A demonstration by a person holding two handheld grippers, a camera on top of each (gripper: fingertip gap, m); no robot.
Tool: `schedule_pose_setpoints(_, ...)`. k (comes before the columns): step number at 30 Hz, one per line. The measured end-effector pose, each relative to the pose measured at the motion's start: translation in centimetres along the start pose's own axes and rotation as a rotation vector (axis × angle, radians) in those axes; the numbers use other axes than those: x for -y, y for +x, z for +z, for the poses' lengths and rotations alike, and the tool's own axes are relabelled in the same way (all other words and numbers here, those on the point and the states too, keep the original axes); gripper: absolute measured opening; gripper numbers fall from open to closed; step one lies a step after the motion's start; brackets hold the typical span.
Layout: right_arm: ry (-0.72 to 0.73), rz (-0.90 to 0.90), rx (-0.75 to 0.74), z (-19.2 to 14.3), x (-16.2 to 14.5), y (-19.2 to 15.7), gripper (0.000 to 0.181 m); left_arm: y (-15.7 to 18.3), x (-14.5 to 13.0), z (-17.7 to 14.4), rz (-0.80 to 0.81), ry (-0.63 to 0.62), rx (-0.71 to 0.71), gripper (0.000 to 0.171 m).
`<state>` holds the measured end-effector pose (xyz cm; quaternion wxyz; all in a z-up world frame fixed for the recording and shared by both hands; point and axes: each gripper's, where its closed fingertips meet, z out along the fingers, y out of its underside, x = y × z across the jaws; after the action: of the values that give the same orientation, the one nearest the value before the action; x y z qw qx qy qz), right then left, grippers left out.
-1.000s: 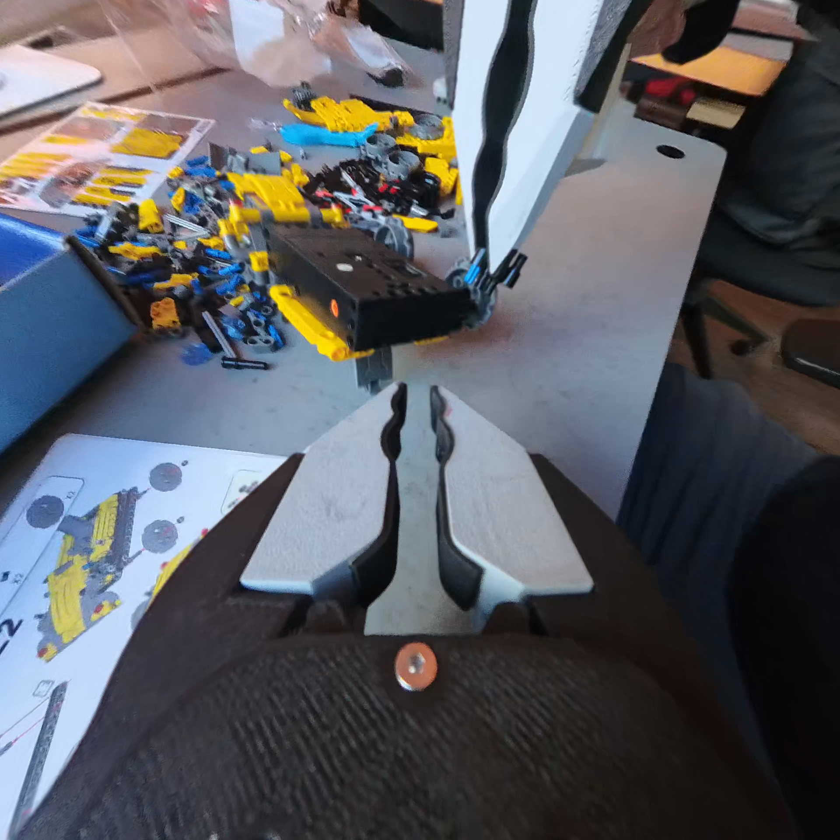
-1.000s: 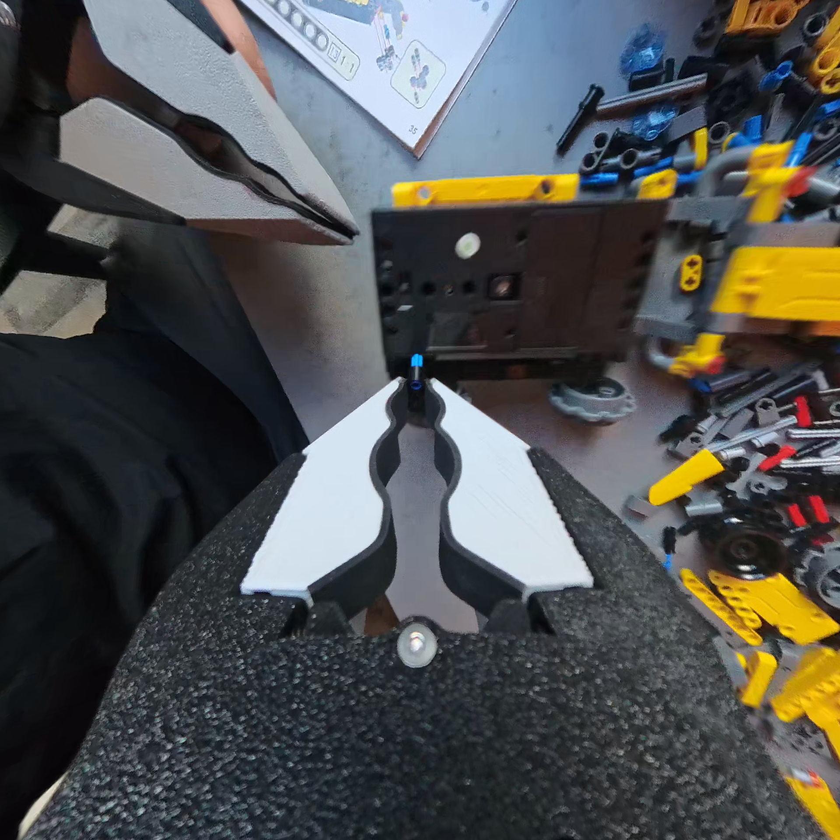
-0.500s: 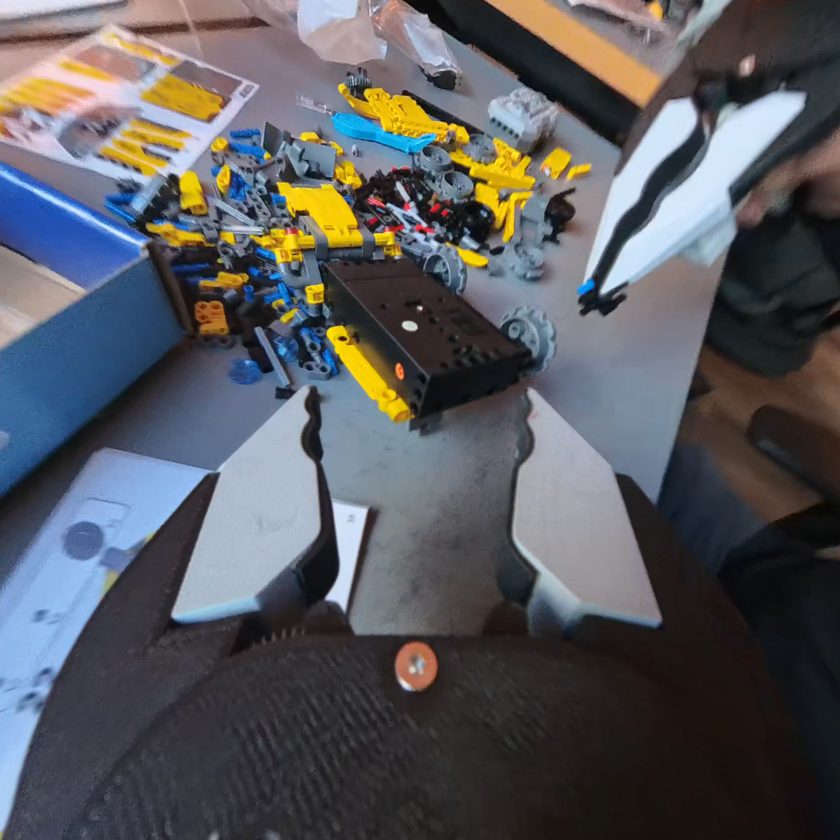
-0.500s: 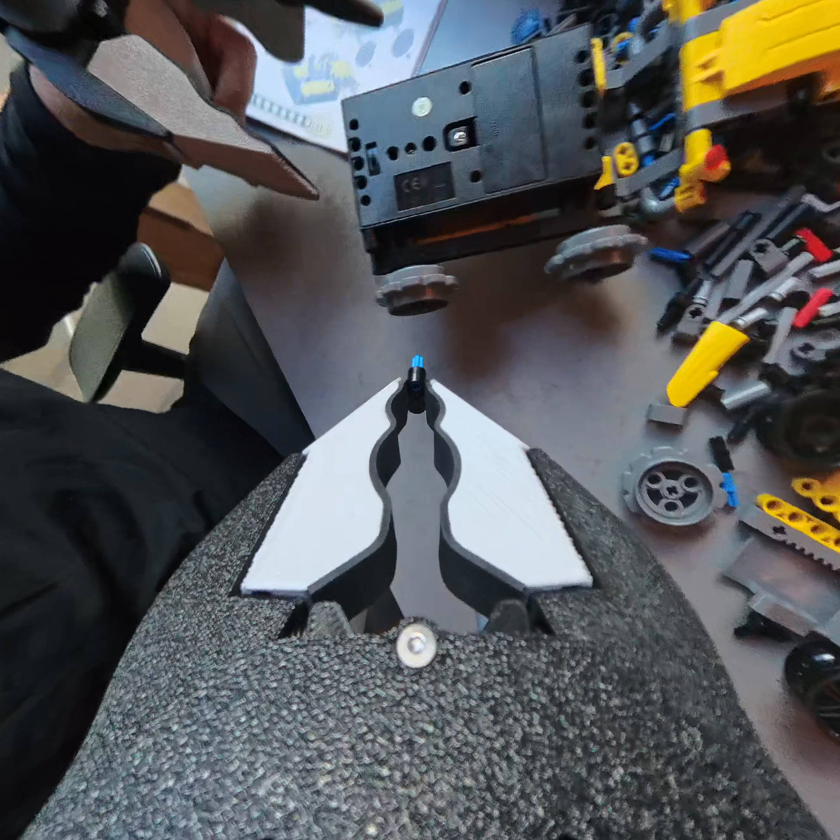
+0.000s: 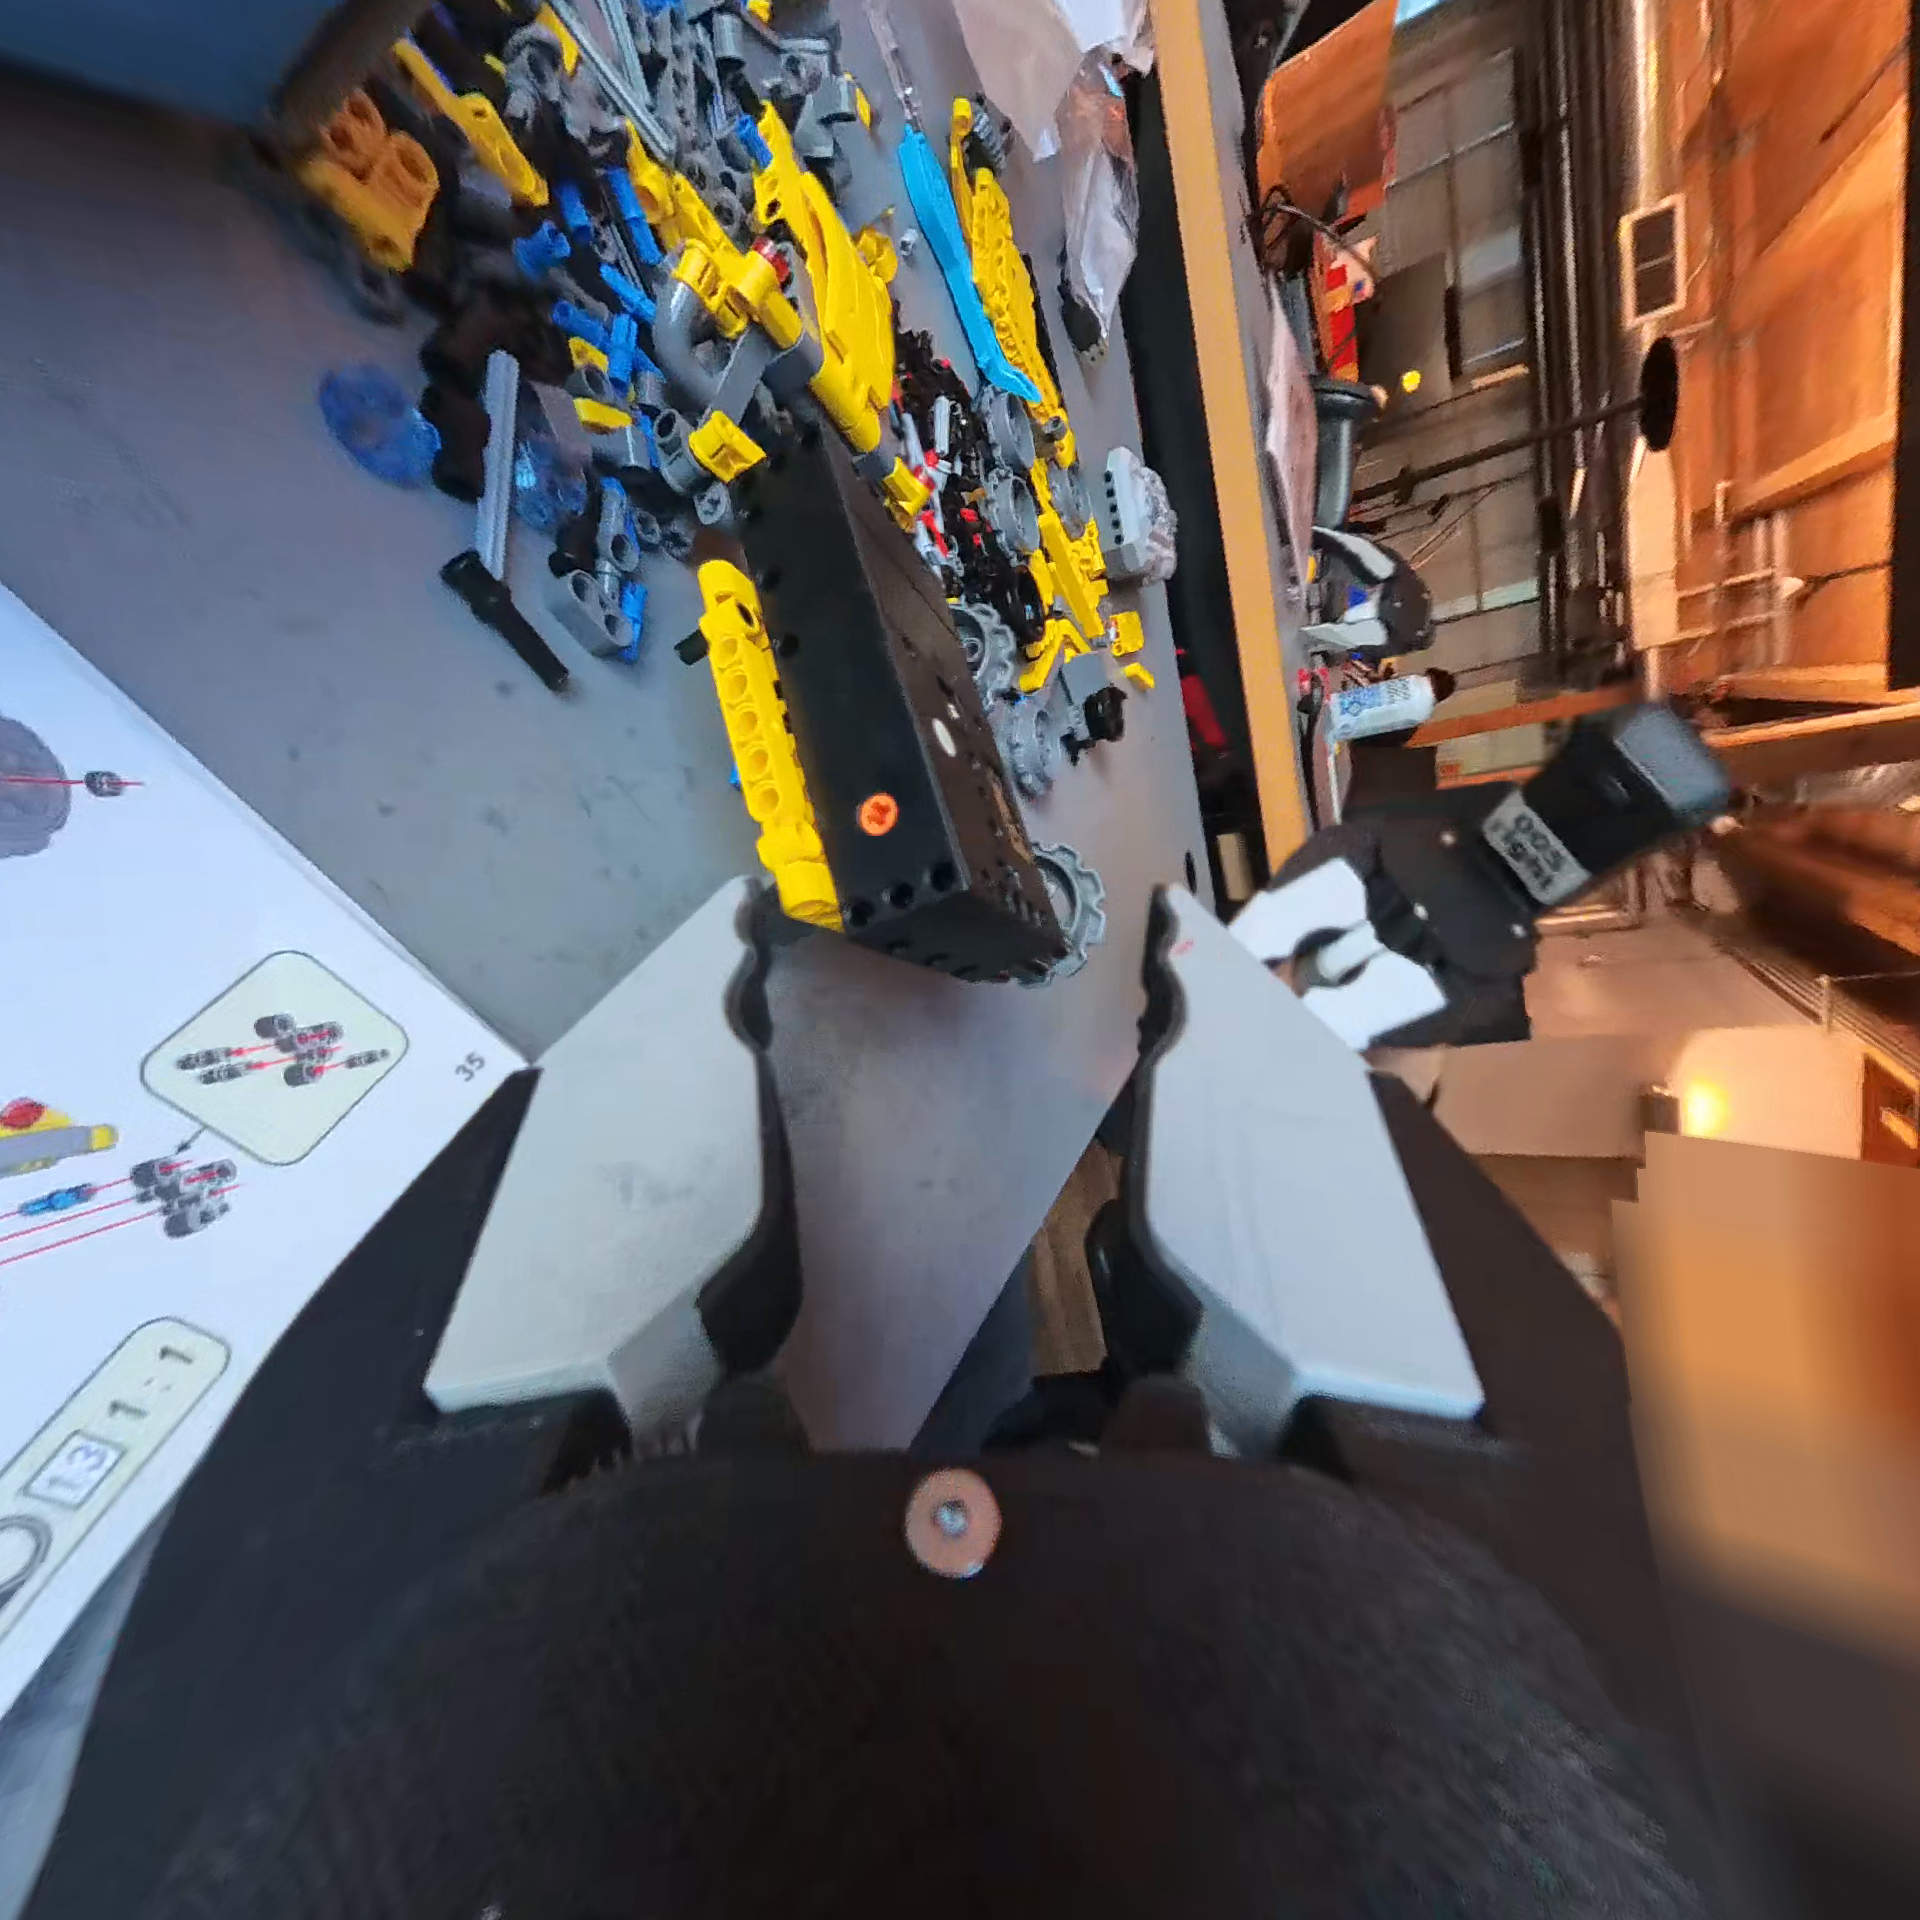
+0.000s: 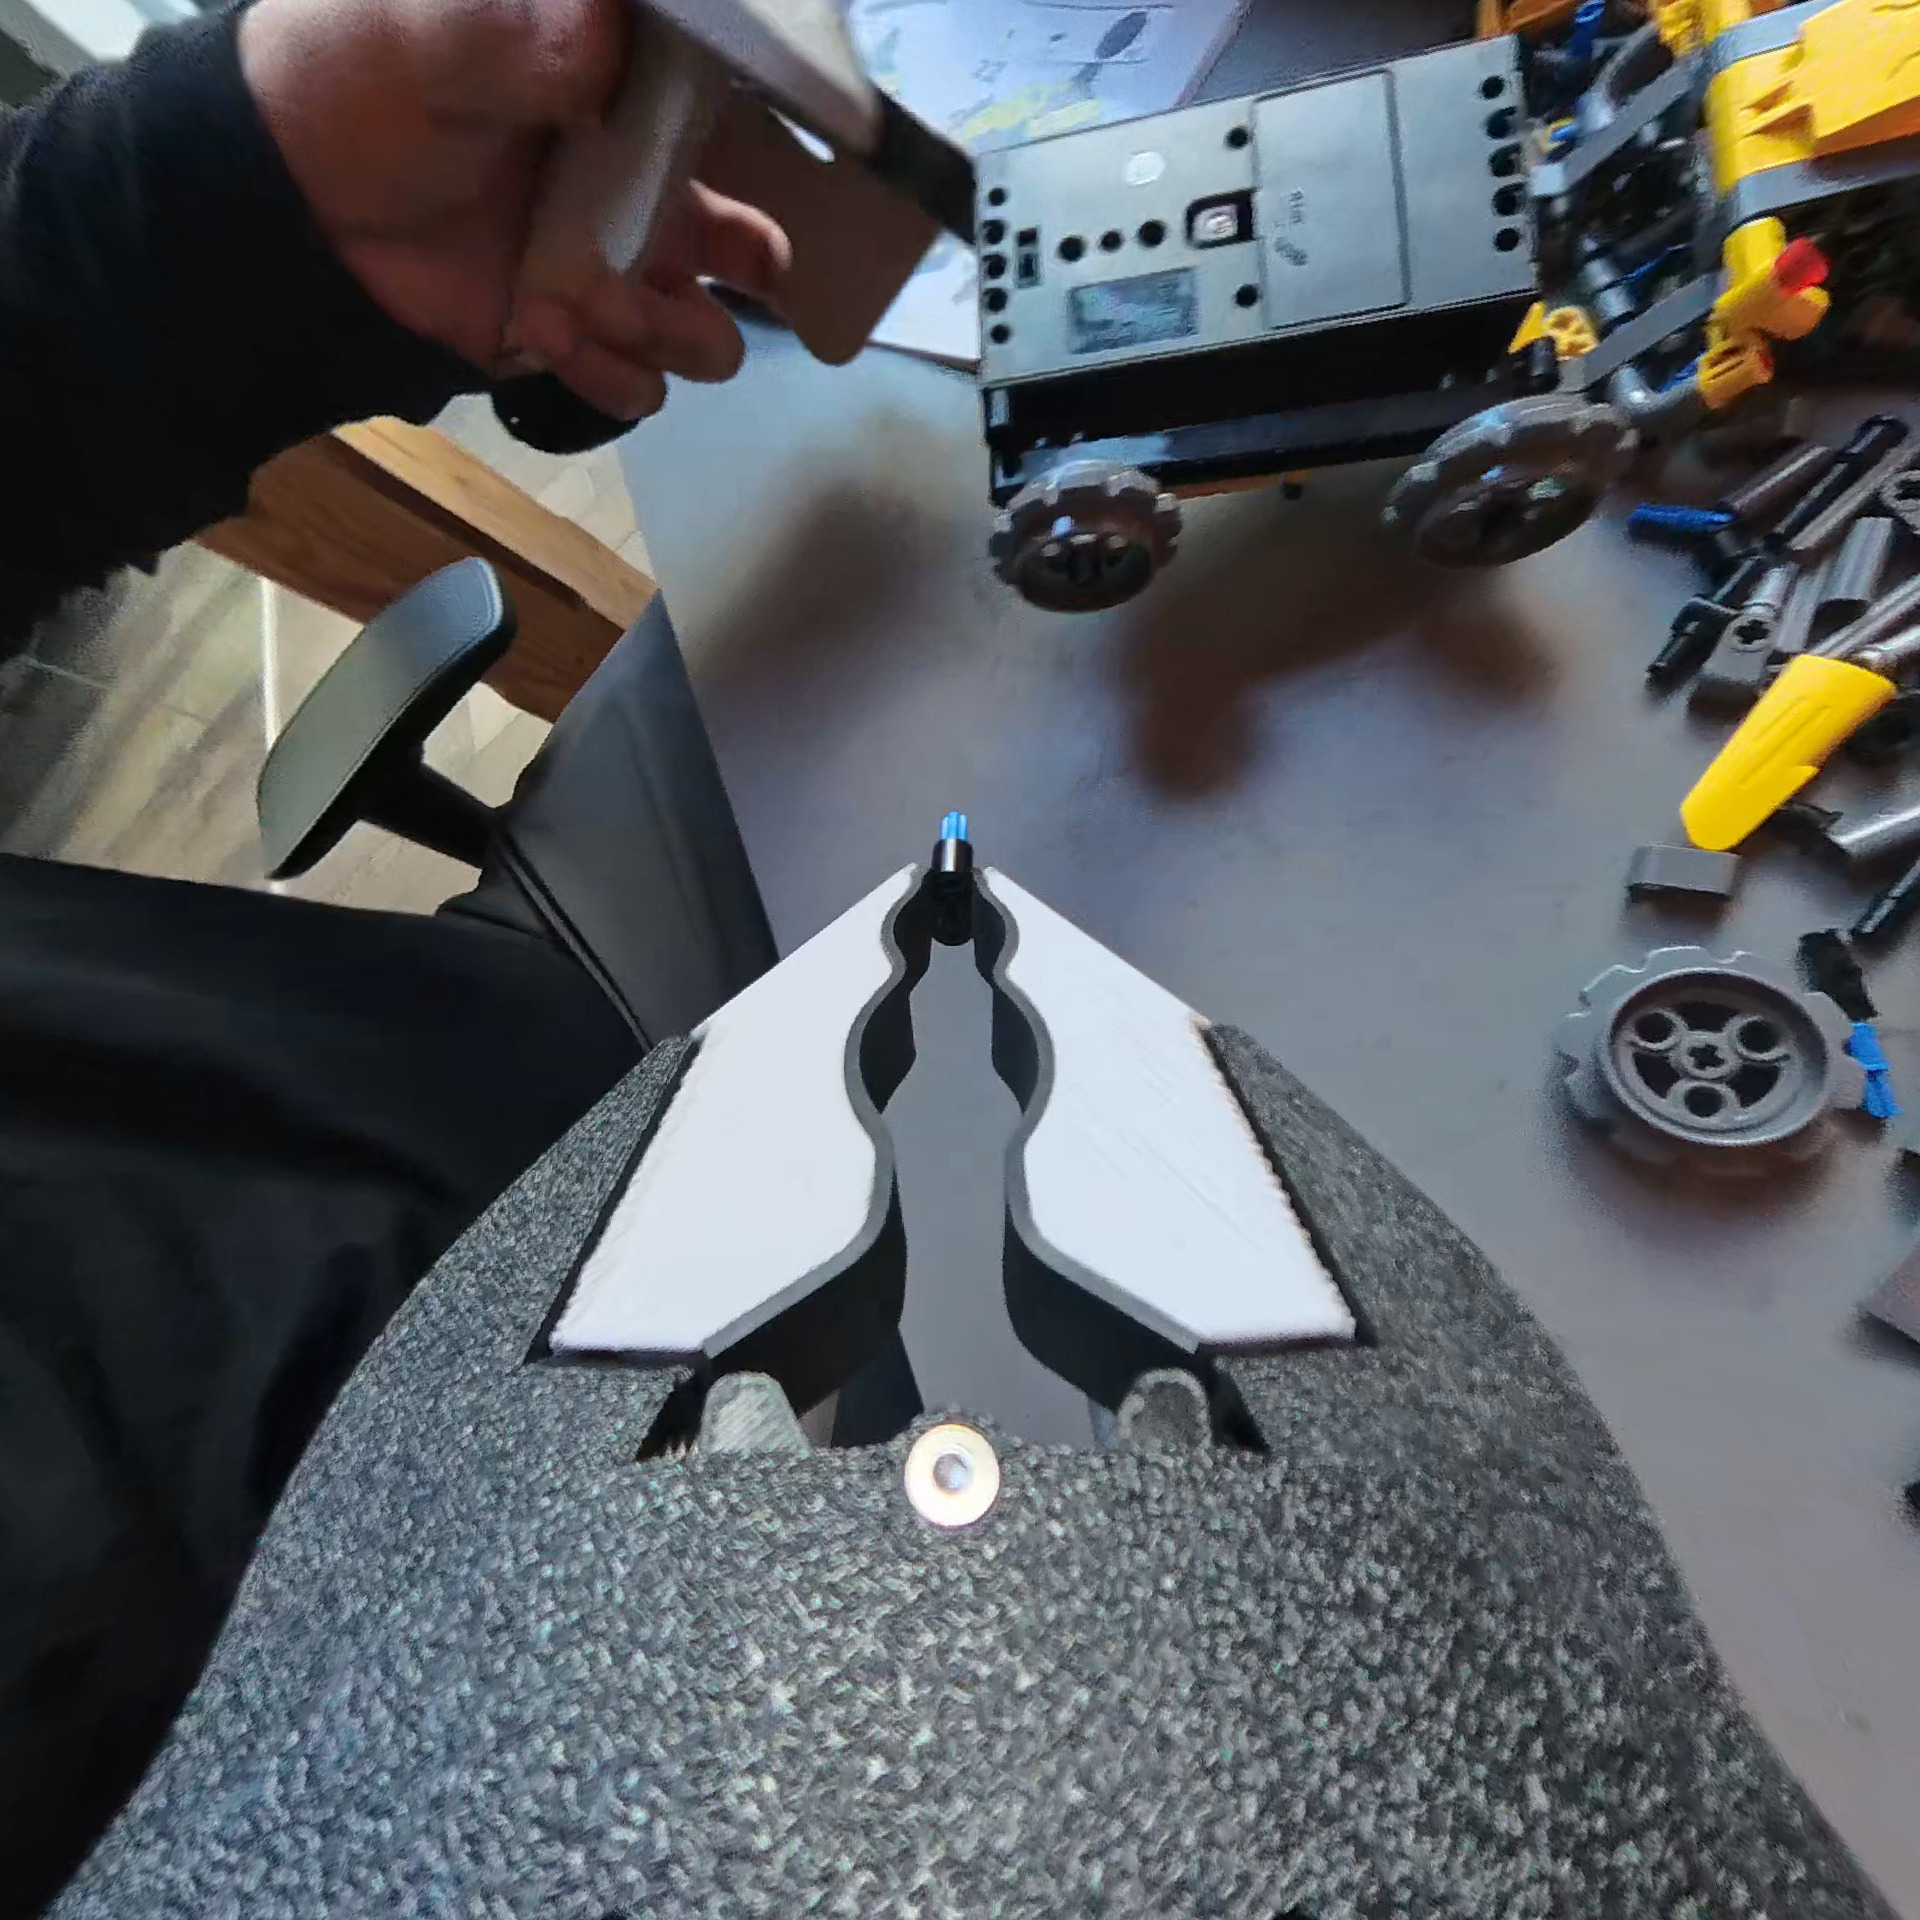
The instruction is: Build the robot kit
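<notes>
A black battery-box block (image 5: 894, 717) with a yellow beam (image 5: 758, 738) along one side and grey toothed wheels (image 6: 1081, 535) lies on the grey table. My left gripper (image 5: 951, 914) is open, its fingertips on either side of the block's near end, apart from it. My right gripper (image 6: 951, 883) is shut on a small black-and-blue pin (image 6: 951, 852) and hovers over the table in front of the block (image 6: 1247, 260). The left gripper (image 6: 790, 135), held in a hand, shows at the top of the right wrist view.
A pile of yellow, blue, grey and black building parts (image 5: 727, 260) lies beyond the block. An open instruction booklet (image 5: 156, 1039) lies at the left. A loose grey wheel (image 6: 1704, 1060) lies at the right. The table edge (image 6: 686, 665) and a chair (image 6: 384, 707) are close by. Spacing between my two grippers at the tips: around 15 cm.
My left gripper opened, rolled sideways and came up to the block's near end. My right gripper drew back from the block, still shut on the pin.
</notes>
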<state>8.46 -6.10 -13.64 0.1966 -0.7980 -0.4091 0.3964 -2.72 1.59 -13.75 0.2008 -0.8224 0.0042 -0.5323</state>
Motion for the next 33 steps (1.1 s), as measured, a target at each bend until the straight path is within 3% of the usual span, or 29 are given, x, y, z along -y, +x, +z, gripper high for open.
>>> schedule_pose_setpoints(4,0.011,-0.044,0.043,-0.3,-1.4,-1.3,0.007,-1.4,0.4,0.7,0.005,0.035,0.111,0.045)
schedule_pose_setpoints(13,0.069,-0.023,0.126,-0.6,-4.9,-1.3,0.007,-1.1,0.7,0.9,-0.013,0.109,0.111,0.039)
schedule_pose_setpoints(18,0.078,0.002,0.134,-0.7,-6.0,-0.9,0.007,-1.0,1.1,0.3,-0.037,0.191,0.038,0.036)
schedule_pose_setpoints(33,0.090,0.063,0.145,0.7,-6.0,0.0,0.007,0.0,3.6,-2.6,-0.065,0.425,-0.072,0.034)
